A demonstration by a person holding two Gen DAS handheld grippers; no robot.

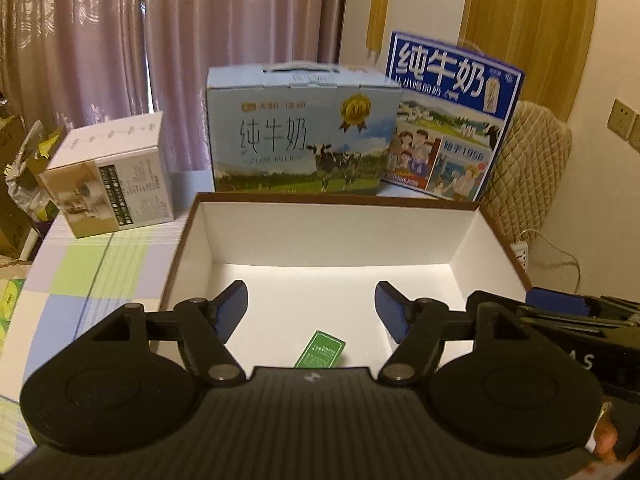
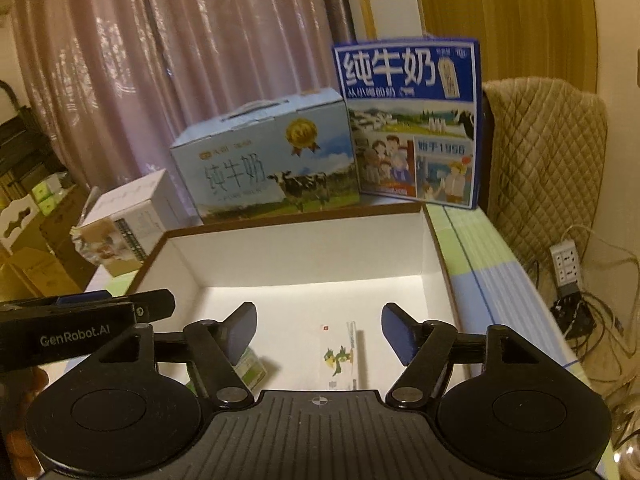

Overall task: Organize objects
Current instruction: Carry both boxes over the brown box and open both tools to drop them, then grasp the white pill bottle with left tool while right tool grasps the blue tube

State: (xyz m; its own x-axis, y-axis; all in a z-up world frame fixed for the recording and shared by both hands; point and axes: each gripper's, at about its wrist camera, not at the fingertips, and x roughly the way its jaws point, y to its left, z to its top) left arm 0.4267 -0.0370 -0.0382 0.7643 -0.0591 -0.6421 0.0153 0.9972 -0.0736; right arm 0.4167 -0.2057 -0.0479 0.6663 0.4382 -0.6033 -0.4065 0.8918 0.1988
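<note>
Gaping empty, both grippers [image 1: 311,304] [image 2: 319,327] over box [image 1: 192,236]; white packet [image 2: 340,356] shows right view only.

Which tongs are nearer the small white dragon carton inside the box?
Right. The right tongs hang open directly above the dragon carton; the left tongs sit beside them, above the green carton.

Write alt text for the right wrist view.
The open right gripper hovers over a white-lined box holding a small white carton and a green one. Two milk cases stand behind it, before a curtain.
</note>
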